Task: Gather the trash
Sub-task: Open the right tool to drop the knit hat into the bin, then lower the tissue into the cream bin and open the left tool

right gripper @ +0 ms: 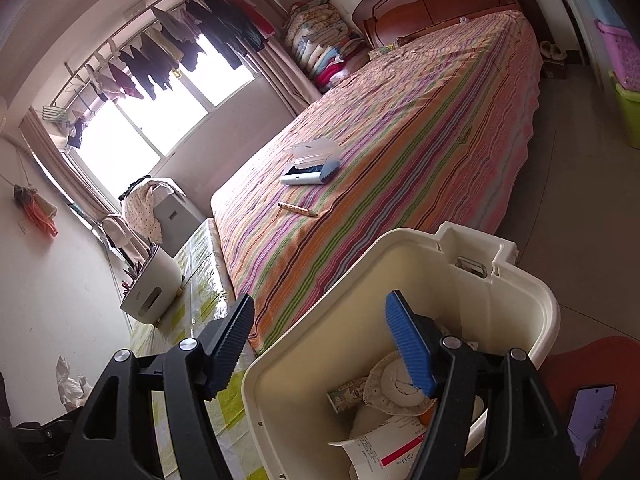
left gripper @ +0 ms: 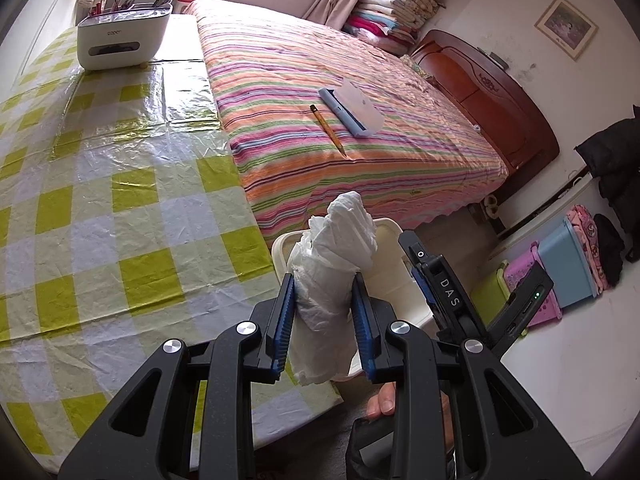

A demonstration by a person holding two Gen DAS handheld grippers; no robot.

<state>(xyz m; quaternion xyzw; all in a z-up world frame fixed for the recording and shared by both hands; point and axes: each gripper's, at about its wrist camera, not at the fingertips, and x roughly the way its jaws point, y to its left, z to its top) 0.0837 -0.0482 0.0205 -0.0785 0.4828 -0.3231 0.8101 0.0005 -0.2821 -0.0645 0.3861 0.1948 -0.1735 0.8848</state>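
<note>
Nearest in the left wrist view, the left gripper (left gripper: 322,320) has its blue-padded fingers (left gripper: 280,322) closed on a crumpled wad of white tissue paper (left gripper: 334,276), which stands up between the pads and pokes out past their tips. The wad hangs over the near rim of a cream plastic waste bin (left gripper: 386,272), just beyond the right edge of the table (left gripper: 100,208), which wears a green-and-white checked plastic cloth. To the right of the wad, the other black gripper body marked DAS shows beside the bin.

In the right wrist view, the right gripper (right gripper: 320,340) has its fingers (right gripper: 408,344) spread wide; the near left wall of the bin (right gripper: 288,360) stands between them, the right pad inside the bin, the left pad outside it. Whether either pad touches the wall cannot be told. Inside the bin lie a rolled pale cloth-like bundle (right gripper: 394,384), a small printed carton (right gripper: 346,394) and a white packet with a red stripe (right gripper: 384,446).

Further off, on the far left end of the table, sits a white rectangular holder with pens standing in it (left gripper: 120,36). Right of the table lies a bed with a striped multicoloured cover (left gripper: 340,112); on it rest a yellow pencil (left gripper: 328,130) and, just beyond it, a pale blue-and-white case (left gripper: 352,110). Farthest, a dark red wooden headboard (left gripper: 484,92) stands against the wall.
</note>
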